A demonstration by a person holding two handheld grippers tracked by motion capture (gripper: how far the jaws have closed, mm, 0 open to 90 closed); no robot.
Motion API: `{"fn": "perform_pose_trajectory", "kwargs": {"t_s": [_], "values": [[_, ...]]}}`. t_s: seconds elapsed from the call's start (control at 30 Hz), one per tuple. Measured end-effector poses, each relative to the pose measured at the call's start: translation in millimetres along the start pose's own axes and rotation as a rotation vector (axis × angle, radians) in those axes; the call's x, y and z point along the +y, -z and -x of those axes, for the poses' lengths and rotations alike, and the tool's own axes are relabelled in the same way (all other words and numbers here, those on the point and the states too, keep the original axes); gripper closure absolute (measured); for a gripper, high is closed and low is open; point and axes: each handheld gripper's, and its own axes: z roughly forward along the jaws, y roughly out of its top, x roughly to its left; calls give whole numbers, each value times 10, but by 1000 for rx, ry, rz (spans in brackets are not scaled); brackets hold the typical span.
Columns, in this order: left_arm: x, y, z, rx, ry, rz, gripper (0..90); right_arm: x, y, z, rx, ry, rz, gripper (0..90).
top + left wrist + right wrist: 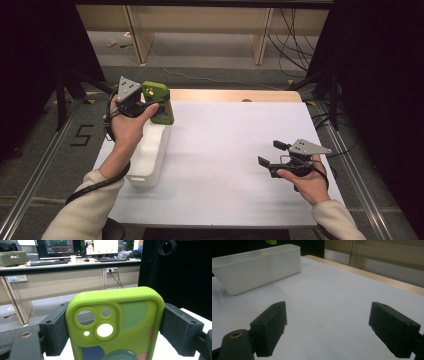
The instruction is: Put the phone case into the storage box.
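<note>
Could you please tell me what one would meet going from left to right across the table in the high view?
Left gripper holding the green phone case above the white bin → bare white table → right gripper, jaws open and empty.

A lab or office: desk (pixel 70 265) with monitors (pixel 58 247) (keyboards too), black-curtained test table (pixel 240 150).
</note>
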Motion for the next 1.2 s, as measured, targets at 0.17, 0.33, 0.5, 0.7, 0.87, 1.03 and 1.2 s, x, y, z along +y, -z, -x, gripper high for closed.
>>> {"fn": "perform_pose_trajectory", "kwargs": {"t_s": [0.17,0.33,0.5,0.7,0.87,1.03,1.2], "values": [[14,7,-30,8,3,4,167,-1,0,-1,0,0,0,159],[25,14,-59,17,4,9,167,-4,-2,-2,-1,0,-1,159],[21,2,-71,22,0,4,167,-1,1,-1,-2,-3,-2,159],[23,-15,-94,33,1,6,167,-1,3,2,-4,-3,-1,159],[24,-14,-125,39,5,6,167,-1,1,1,-2,-4,-1,159],[31,-13,-160,49,8,9,167,-3,1,4,-5,-3,-2,159],[29,-17,-192,57,9,8,167,-3,1,3,-6,-4,0,159]]}}
